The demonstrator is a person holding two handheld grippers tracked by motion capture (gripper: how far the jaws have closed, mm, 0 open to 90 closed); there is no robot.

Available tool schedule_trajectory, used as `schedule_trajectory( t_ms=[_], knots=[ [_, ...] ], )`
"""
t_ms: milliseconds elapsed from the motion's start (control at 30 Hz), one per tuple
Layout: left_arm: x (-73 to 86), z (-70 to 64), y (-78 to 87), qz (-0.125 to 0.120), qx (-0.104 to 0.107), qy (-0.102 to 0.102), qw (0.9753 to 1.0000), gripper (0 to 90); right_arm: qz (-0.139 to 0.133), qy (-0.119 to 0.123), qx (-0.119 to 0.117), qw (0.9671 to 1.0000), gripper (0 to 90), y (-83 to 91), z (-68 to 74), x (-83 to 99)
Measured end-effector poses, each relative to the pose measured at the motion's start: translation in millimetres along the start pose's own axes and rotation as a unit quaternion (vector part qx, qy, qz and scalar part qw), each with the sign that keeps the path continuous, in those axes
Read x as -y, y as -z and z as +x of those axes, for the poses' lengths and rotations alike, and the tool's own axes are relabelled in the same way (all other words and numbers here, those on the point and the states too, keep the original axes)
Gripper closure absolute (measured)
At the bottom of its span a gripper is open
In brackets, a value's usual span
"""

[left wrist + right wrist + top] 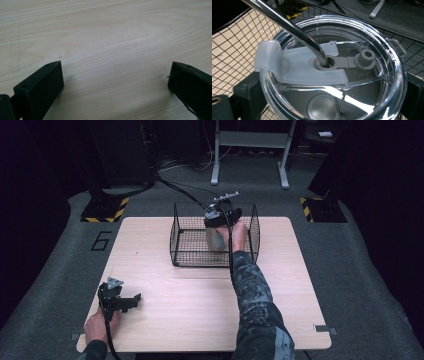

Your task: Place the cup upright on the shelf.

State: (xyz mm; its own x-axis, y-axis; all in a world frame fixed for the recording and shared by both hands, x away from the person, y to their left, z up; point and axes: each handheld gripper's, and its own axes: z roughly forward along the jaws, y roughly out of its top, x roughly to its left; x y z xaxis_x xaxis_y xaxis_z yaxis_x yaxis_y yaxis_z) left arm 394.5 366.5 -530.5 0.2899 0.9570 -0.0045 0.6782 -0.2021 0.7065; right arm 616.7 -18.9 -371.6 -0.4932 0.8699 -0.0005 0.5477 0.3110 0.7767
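Steel-walled tumbler [215, 238] standing upright inside the black wire basket [186, 254], toward two o'clock of its floor, basket itself at twelve o'clock on the pale wood-grain table [200, 310]. Clamped around the upper body by the right tool [220, 236], one black jaw on each side of the rim as seen in the right gripper view. Capped with a clear, glossy plastic lid [372, 100], a frosted soft flap [294, 66] across it and a small grey stopper [365, 58] at three o'clock of the straw hole. Polished metal straw [294, 30] rising from the lid's centre and leaning toward ten o'clock.

Likely rigid and moderately heavy for its size, smooth and slippery on the wall; lid and straw probably only press-fitted, so best taken by the body below the rim, never by straw or flap. Kept upright, lest the straw catch the wire mesh on the way out.

Left tool [119, 301] resting at seven o'clock on the table, jaws wide apart over bare wood, holding nothing.
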Motion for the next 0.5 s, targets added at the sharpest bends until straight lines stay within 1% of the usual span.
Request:
schedule_trajectory(
  t_ms=[33,67,100,133,167,233,267,433,467,500],
  knots=[
    [0.1,-0.1,0.1,0.001,0.000,0.001,1.0000,0.1,0.001,-0.002,0.001,1.0000,3.7,-1.3,-0.4,0.8],
    [0.8,-1.0,-1.4,-0.009,-0.007,0.003,0.9999,0.1,0.001,-0.005,0.001,1.0000,3.7,-2.6,-0.9,1.4],
    [0.1,-0.2,0.3,0.002,0.000,0.001,1.0000,0.1,0.000,-0.007,0.001,1.0000,3.7,-5.3,-1.6,2.8],
    [0.1,-0.2,0.3,0.002,0.000,0.001,1.0000,0.1,0.000,-0.007,0.001,1.0000,3.7,-5.3,-1.6,2.8],
    [0.1,-0.2,0.2,0.001,0.000,0.001,1.0000,0.1,0.001,-0.014,0.002,0.9999,3.7,-7.0,-1.2,3.9],
    [0.1,-0.2,0.2,0.001,0.000,0.001,1.0000,0.1,0.002,-0.011,0.004,0.9999,3.7,-10.4,-1.5,5.9],
    [0.1,-0.2,0.2,0.001,0.001,0.001,1.0000,0.1,0.003,-0.014,0.005,0.9999,3.7,-12.5,-0.4,7.3],
    [0.1,-0.2,0.1,0.001,0.001,0.001,1.0000,0.1,0.000,-0.015,0.008,0.9999,3.7,-16.0,0.6,9.4],
    [0.1,-0.2,0.2,0.001,0.001,0.001,1.0000,0.1,0.004,-0.018,0.008,0.9998,3.7,-16.4,0.9,9.9],
    [0.1,-0.2,0.2,0.001,0.000,0.001,1.0000,0.1,0.000,-0.017,0.009,0.9998,3.7,-17.6,1.3,10.8]
  ],
)
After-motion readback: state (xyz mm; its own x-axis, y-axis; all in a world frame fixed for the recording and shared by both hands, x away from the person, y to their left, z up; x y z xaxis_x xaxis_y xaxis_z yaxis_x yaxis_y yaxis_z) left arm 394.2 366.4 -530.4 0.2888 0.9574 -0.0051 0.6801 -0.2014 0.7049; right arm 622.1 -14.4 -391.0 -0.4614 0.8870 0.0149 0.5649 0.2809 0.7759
